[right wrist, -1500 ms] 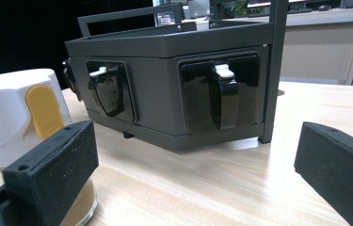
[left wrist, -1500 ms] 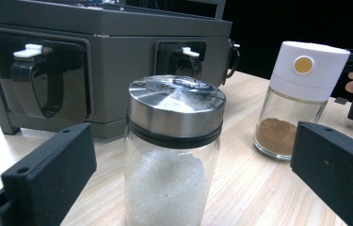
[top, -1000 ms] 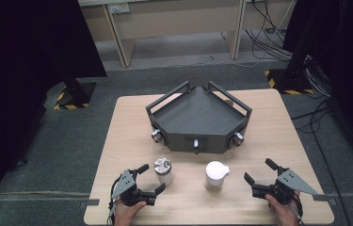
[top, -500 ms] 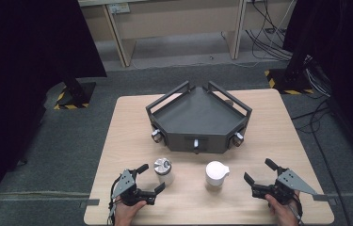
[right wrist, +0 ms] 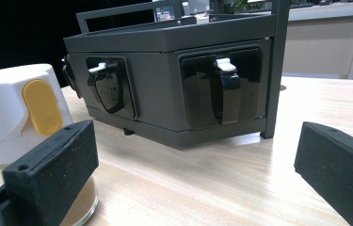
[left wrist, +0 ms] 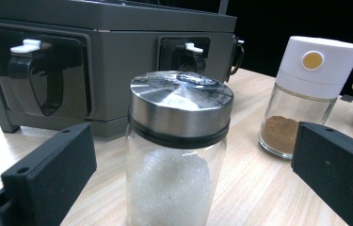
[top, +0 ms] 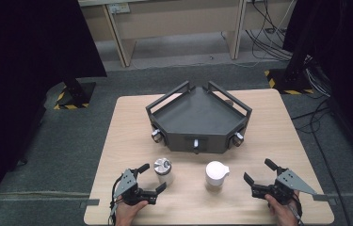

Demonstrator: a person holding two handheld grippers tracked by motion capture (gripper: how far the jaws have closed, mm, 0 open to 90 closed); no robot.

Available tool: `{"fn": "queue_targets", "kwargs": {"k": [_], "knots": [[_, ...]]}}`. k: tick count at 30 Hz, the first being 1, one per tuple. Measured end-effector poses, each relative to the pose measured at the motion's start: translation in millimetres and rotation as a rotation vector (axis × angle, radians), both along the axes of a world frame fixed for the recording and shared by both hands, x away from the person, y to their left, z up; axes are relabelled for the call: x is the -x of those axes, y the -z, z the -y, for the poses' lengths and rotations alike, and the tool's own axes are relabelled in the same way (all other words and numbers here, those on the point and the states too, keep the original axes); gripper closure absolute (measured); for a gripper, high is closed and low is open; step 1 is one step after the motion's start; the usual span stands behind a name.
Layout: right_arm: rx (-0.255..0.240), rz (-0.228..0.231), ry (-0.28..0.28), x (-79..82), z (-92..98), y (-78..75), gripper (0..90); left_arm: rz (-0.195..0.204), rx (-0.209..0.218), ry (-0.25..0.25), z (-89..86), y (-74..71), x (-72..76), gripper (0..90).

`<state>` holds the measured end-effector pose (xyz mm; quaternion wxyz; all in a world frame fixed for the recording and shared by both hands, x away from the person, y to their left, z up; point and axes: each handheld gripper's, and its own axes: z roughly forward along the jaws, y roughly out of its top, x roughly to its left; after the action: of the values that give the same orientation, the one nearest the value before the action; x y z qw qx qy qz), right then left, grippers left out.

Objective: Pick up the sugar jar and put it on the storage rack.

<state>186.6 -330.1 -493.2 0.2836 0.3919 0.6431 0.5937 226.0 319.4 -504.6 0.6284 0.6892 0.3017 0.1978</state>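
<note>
Your left gripper (top: 150,181) spread wide around the salt jar (left wrist: 178,149) (no contact), right gripper (top: 262,177) spread beside the spice jar (top: 215,175).

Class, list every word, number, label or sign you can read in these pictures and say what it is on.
There are none: the metal-lidded glass jar of white grains, the white-capped glass jar of brown powder and the dark grey angular metal rack bear no readable text.

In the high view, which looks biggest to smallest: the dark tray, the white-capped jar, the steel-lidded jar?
1. Dark tray, by far the largest.
2. and 3. White-capped jar and steel-lidded jar look nearly alike; I would not rank them.
</note>
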Motion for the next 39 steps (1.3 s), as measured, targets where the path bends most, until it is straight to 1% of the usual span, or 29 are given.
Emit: {"fn": "queue_targets", "kwargs": {"k": [1,4,8,10,15,19,23,30,37,39], "knots": [[0.000,0.001,-0.001,-0.1,-0.1,0.1,0.3,0.001,-0.005,0.003,0.1,-0.5,-1.1,0.0],[-0.001,0.000,0.000,-0.1,0.1,0.2,0.3,-0.008,0.000,0.000,0.6,-0.6,-3.8,0.0],[-0.003,-0.002,0.002,-0.5,0.7,0.4,0.3,-0.001,-0.014,-0.001,2.7,-2.8,-6.5,0.0],[-0.002,-0.003,0.003,-0.6,0.3,0.5,0.3,-0.009,-0.029,-0.005,4.5,-6.0,-8.3,0.0],[-0.001,-0.004,0.005,-1.2,-0.1,0.7,0.3,-0.010,-0.041,-0.006,7.5,-8.0,-10.6,0.1],[0.000,-0.007,0.005,-1.5,-0.6,0.6,0.3,-0.009,-0.041,-0.006,9.4,-8.1,-12.6,0.2],[0.000,-0.007,0.004,-1.5,-0.9,0.6,0.3,-0.013,-0.056,-0.001,13.2,-7.8,-15.5,0.3],[0.000,-0.006,0.006,-1.6,-0.7,0.8,0.3,-0.023,-0.068,0.006,16.2,-8.8,-20.0,0.8],[-0.001,-0.007,0.006,-1.9,-0.9,0.9,0.3,-0.018,-0.060,-0.004,17.2,-10.7,-24.7,3.1],[-0.001,-0.007,0.007,-2.0,-0.9,0.9,0.3,-0.015,-0.065,-0.003,17.7,-11.6,-25.9,3.7]]}}
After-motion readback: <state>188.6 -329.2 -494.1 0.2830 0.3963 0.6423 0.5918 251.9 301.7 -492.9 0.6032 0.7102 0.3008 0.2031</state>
